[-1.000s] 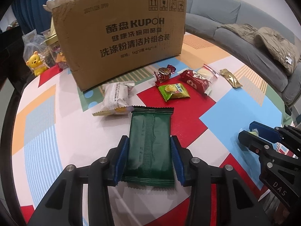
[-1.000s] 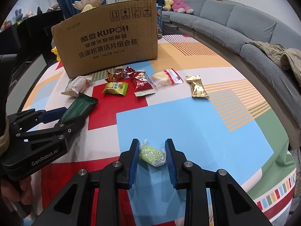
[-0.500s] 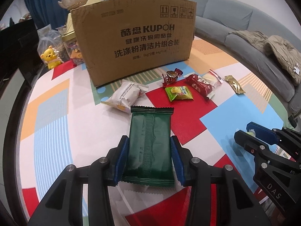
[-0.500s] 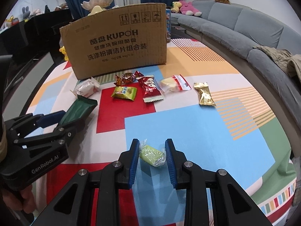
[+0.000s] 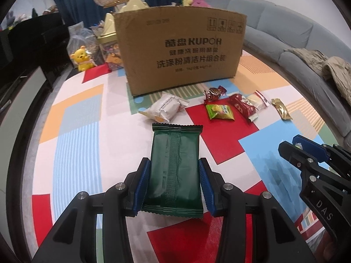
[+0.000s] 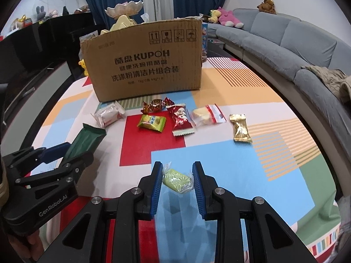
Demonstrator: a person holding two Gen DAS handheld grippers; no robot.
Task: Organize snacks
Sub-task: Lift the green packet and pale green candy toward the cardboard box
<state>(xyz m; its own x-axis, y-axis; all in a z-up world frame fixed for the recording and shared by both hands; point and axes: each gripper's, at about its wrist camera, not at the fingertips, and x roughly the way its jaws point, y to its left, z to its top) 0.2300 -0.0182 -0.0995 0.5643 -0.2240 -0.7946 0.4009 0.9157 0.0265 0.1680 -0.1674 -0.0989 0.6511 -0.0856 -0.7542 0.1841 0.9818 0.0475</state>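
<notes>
My left gripper is shut on a dark green snack packet and holds it above the table; it also shows in the right wrist view. My right gripper is shut on a small pale green wrapped candy. A cardboard box stands at the back of the table, also in the left wrist view. In front of it lie a white packet, a brown-red candy, a green packet, a red packet, a clear packet and a gold packet.
The table has a colourful patterned cloth. A grey sofa runs along the right. A yellow bear toy, bags and tins stand at the back left behind the box. A dark cabinet is on the left.
Both grippers have risen and drawn back with their snacks; the box and loose snacks sit farther off and lower in both views. Grips are unchanged.
</notes>
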